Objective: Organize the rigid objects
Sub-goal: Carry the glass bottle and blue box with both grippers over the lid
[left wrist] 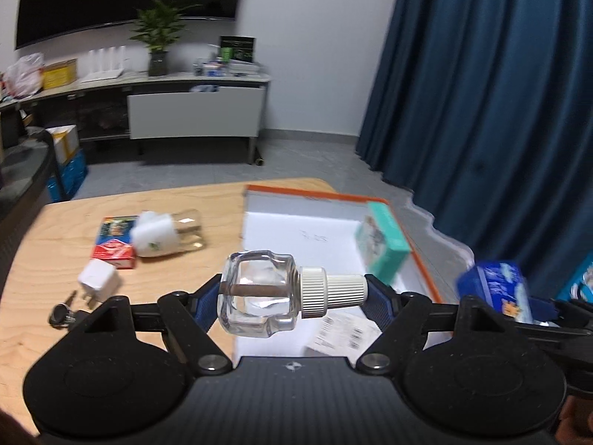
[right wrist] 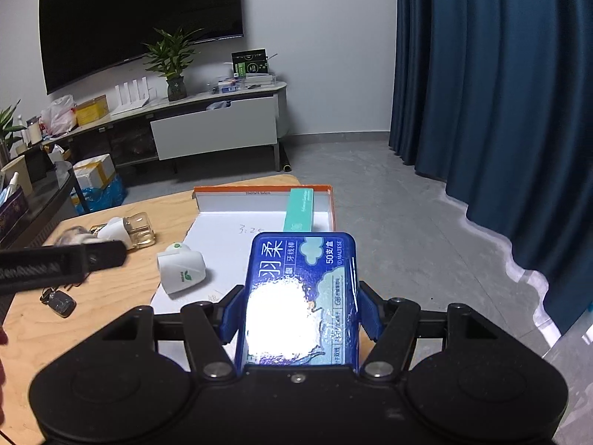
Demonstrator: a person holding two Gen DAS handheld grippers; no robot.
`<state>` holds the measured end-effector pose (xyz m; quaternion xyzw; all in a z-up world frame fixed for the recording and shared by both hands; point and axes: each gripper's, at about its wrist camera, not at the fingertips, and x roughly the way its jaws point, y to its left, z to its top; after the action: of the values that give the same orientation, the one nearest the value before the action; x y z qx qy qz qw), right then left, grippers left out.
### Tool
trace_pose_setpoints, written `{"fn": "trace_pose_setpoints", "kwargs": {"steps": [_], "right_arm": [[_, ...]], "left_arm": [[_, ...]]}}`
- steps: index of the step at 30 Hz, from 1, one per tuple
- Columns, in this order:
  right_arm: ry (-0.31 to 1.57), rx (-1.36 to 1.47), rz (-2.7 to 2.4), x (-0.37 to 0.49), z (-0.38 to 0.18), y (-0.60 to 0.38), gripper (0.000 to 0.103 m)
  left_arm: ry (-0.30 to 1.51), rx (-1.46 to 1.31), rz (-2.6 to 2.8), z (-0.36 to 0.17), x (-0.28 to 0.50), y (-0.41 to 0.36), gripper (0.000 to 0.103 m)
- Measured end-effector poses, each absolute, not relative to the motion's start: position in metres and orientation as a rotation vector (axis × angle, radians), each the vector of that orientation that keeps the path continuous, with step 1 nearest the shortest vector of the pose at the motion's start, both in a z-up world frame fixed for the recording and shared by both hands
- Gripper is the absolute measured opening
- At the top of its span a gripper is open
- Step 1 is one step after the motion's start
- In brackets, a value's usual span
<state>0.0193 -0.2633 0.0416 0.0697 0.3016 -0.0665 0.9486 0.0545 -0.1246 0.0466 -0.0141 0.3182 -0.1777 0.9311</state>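
On my left wrist view, the left gripper [left wrist: 292, 293] is clamped on a clear glass bottle [left wrist: 255, 293], held crosswise with its long axis running 9 to 3 o'clock, its ribbed white cap [left wrist: 330, 291] pointing to 3. Past it, at 1 o'clock, the orange-edged white box [left wrist: 296, 218] holds a teal carton [left wrist: 381, 246], blurred, and a paper with barcodes [left wrist: 344, 333] partly hidden behind the gripper. At 10 o'clock on the wooden table [left wrist: 55, 244] lie a red-and-blue packet [left wrist: 115, 243], a white-capped bottle [left wrist: 166, 235] on its side, a white plug [left wrist: 98, 283] and a key fob [left wrist: 61, 315]. At 3 o'clock I see the blue floss-pick box [left wrist: 493, 291], smeared and cut off behind the gripper arm.

On my right wrist view, the right gripper [right wrist: 300, 315] grips that blue floss-pick box [right wrist: 300, 296] by its long sides, long axis pointing to 12; glare whites out its lower face. Beyond it, the teal carton [right wrist: 300, 209] lies along the box's right wall. A white cap-shaped piece [right wrist: 181, 272] sits on the box's left edge.
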Motion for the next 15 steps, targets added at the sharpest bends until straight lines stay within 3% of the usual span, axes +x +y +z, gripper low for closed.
{"fn": "trace_pose_setpoints", "kwargs": {"steps": [15], "right_arm": [[0.604, 0.179, -0.112, 0.010, 0.040, -0.273, 0.075]], "left_arm": [[0.655, 0.039, -0.355, 0.042, 0.041, -0.145, 0.079]]}}
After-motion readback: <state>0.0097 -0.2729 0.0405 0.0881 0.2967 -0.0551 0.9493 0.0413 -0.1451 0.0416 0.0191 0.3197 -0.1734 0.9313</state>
